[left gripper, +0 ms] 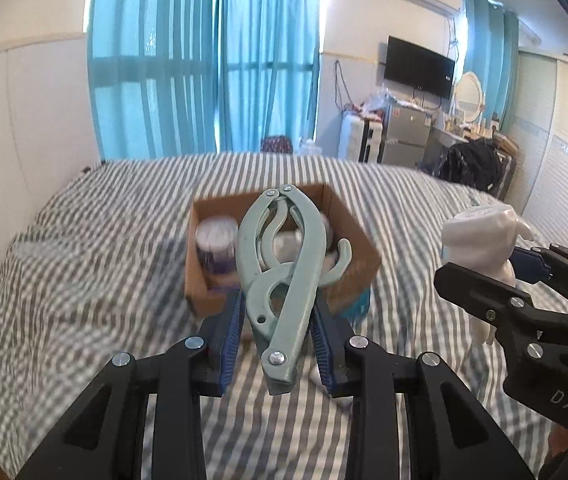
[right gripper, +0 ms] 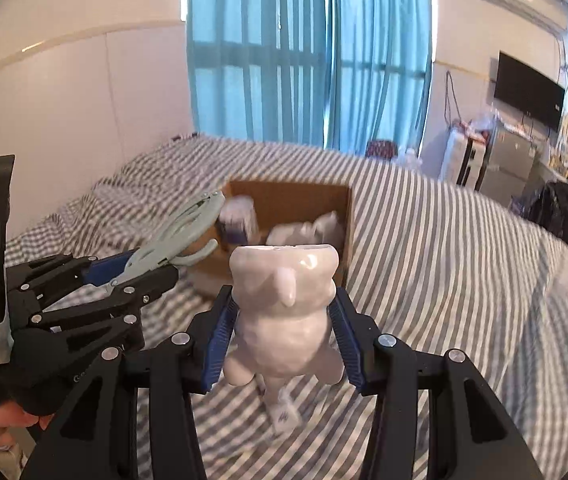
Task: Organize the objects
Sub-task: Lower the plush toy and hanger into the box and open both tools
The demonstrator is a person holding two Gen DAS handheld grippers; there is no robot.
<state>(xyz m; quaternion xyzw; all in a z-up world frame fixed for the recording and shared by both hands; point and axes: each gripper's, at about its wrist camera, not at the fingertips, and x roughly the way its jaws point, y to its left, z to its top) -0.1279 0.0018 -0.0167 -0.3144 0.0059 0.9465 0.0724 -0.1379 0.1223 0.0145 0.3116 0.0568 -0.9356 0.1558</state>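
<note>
My left gripper (left gripper: pixel 278 316) is shut on a pale green folding hanger (left gripper: pixel 284 264) and holds it in the air in front of an open cardboard box (left gripper: pixel 358 240) on the striped bed. The box holds a purple-topped jar (left gripper: pixel 217 246) and white items. My right gripper (right gripper: pixel 282 332) is shut on a white animal-shaped figurine (right gripper: pixel 284 308), held above the bed short of the box (right gripper: pixel 344 232). The left gripper with the hanger (right gripper: pixel 176 236) shows at the left of the right wrist view. The right gripper with the figurine (left gripper: pixel 480 240) shows at the right of the left wrist view.
The bed with a grey-and-white striped cover (left gripper: pixel 84 280) fills the foreground. Blue curtains (left gripper: pixel 204 60) hang behind it. A television (left gripper: pixel 418 66), a small fridge (left gripper: pixel 406 134), a suitcase and a black bag (left gripper: pixel 472 164) stand at the far right.
</note>
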